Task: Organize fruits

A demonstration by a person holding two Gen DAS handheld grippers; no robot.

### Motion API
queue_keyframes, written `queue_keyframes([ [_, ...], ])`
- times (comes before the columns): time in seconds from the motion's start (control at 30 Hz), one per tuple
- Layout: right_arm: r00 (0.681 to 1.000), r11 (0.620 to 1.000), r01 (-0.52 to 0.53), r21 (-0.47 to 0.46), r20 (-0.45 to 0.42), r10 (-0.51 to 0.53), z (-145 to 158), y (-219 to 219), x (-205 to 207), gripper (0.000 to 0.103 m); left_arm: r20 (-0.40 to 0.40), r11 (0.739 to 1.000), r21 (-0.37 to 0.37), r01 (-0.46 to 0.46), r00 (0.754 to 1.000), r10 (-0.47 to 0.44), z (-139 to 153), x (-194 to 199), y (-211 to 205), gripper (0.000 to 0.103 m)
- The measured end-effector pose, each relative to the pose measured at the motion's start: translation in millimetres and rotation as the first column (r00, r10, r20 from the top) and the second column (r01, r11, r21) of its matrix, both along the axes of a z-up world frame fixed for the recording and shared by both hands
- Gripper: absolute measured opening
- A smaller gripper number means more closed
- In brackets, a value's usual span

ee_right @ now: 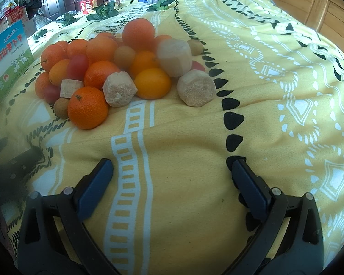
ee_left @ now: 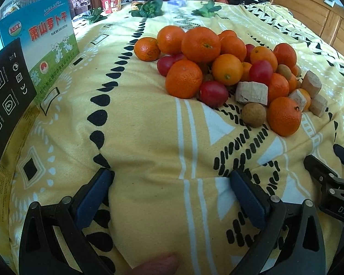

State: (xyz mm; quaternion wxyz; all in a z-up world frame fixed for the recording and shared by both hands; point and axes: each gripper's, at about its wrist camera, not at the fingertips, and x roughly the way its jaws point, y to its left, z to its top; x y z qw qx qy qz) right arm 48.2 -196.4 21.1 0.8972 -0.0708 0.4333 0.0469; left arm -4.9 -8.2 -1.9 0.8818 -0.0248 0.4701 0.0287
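A pile of fruit lies on a yellow patterned cloth (ee_left: 149, 126): orange mandarins (ee_left: 200, 44), red cherry tomatoes (ee_left: 213, 94), brown longans (ee_left: 253, 114) and pale cut sugarcane chunks (ee_left: 252, 92). My left gripper (ee_left: 170, 181) is open and empty, low over the cloth, short of the pile. In the right wrist view the same pile shows mandarins (ee_right: 88, 107), a yellow-orange kumquat (ee_right: 152, 83), tomatoes (ee_right: 78, 66) and cane chunks (ee_right: 196, 88). My right gripper (ee_right: 170, 171) is open and empty, in front of the pile.
A blue-green carton (ee_left: 50, 52) and a black box (ee_left: 4, 91) stand at the left. Green leafy sprigs (ee_left: 149, 9) lie at the far edge. A wooden cabinet (ee_left: 309, 11) stands at the back right. The right gripper's body (ee_left: 332, 183) shows at the right.
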Motion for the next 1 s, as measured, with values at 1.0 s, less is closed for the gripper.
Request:
queue_keyframes([
  [1.0, 1.0, 1.0, 0.0, -0.004, 0.001, 0.0, -1.9, -1.7, -0.2, 0.103, -0.003, 0.999, -0.031, 0.014, 1.0, -0.014, 1.0, -3.4, 6.1, 0.103],
])
